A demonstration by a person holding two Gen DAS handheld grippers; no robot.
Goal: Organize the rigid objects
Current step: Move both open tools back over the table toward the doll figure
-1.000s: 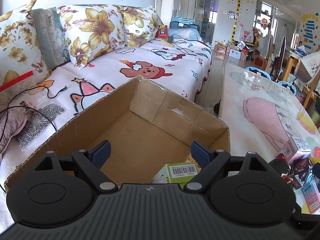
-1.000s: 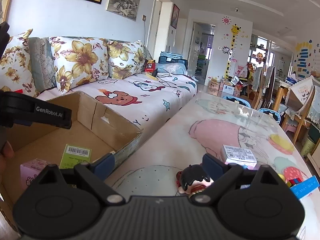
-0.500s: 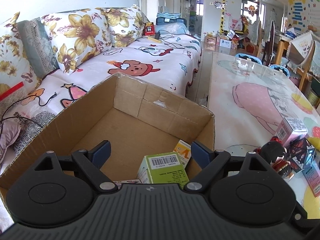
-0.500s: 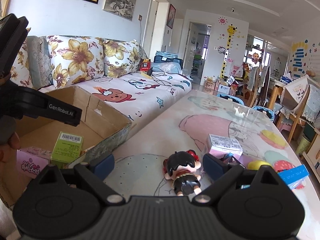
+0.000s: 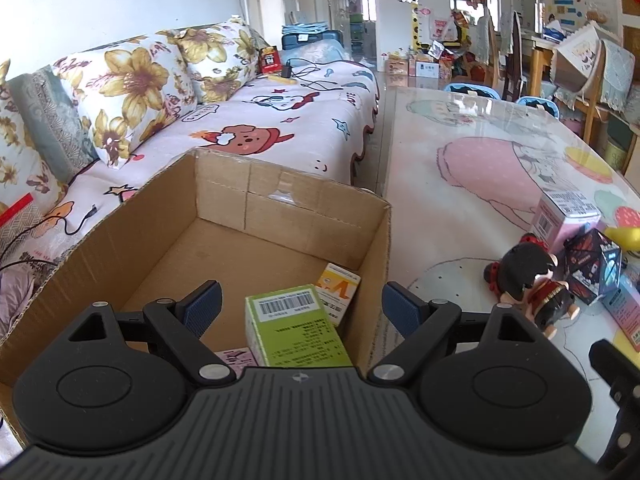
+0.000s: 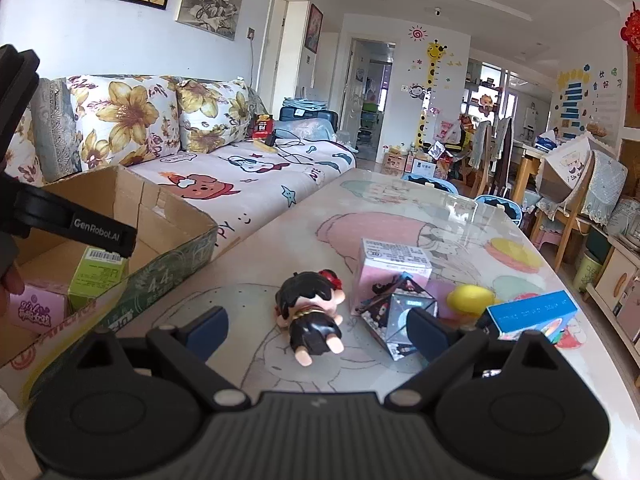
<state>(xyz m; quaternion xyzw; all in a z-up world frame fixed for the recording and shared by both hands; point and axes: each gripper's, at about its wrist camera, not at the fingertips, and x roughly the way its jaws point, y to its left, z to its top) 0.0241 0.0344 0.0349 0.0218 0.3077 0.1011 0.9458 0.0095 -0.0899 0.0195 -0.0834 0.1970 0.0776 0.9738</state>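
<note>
A cardboard box stands at the table's left edge, also in the right wrist view. Inside lie a green box, an orange-and-white box and a pink box. My left gripper is open and empty above the green box. On the table lie a black-haired doll, a pink carton, a dark cube-shaped box, a yellow ball and a blue box. My right gripper is open and empty, just short of the doll.
A sofa with floral cushions runs behind the box. The table with a cartoon cover stretches far ahead. Chairs and shelves crowd the far right. The left gripper's body shows at the left of the right wrist view.
Both grippers have pulled back and risen. The green box now lies fully in sight in the cardboard box. The doll has come wholly into the right wrist view.
</note>
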